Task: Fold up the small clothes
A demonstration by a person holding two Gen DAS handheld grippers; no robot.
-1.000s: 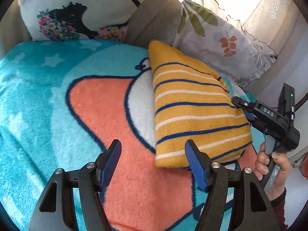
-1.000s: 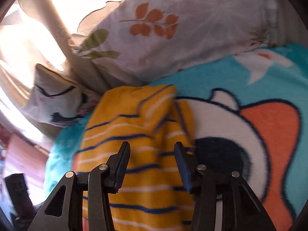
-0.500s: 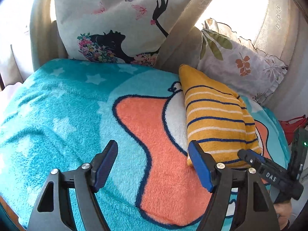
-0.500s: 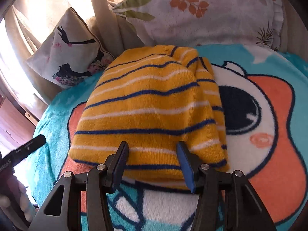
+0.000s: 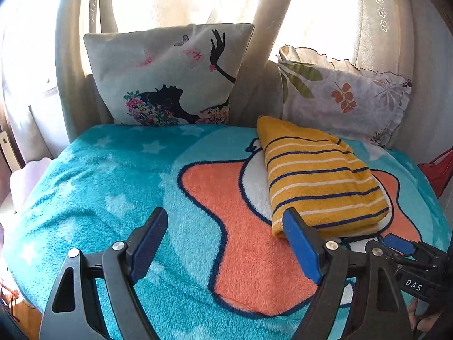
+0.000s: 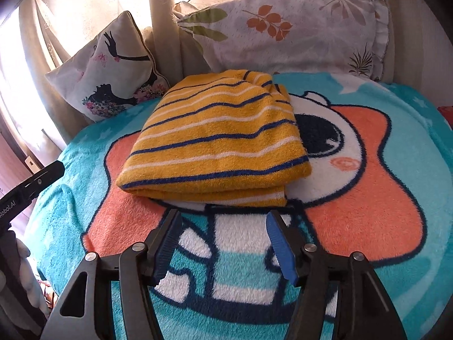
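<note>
A folded yellow garment with blue and white stripes (image 5: 320,181) lies on the teal cartoon blanket (image 5: 119,175), at the right of the left wrist view and in the middle of the right wrist view (image 6: 218,144). My left gripper (image 5: 226,243) is open and empty, held above the blanket to the garment's near left. My right gripper (image 6: 222,243) is open and empty, just short of the garment's near folded edge. The right gripper also shows at the lower right of the left wrist view (image 5: 407,252). The left gripper's tip shows at the left edge of the right wrist view (image 6: 36,180).
A grey cushion with a black silhouette print (image 5: 170,76) and a white leaf-print pillow (image 5: 342,96) lean against the curtained window at the back. The blanket's rounded edge drops off at the left (image 5: 17,221). Something red (image 5: 436,172) sits at the far right.
Both grippers have pulled back and away from the garment. It now lies folded on the blanket, farther from both grippers. More of the blanket and cushions is in view.
</note>
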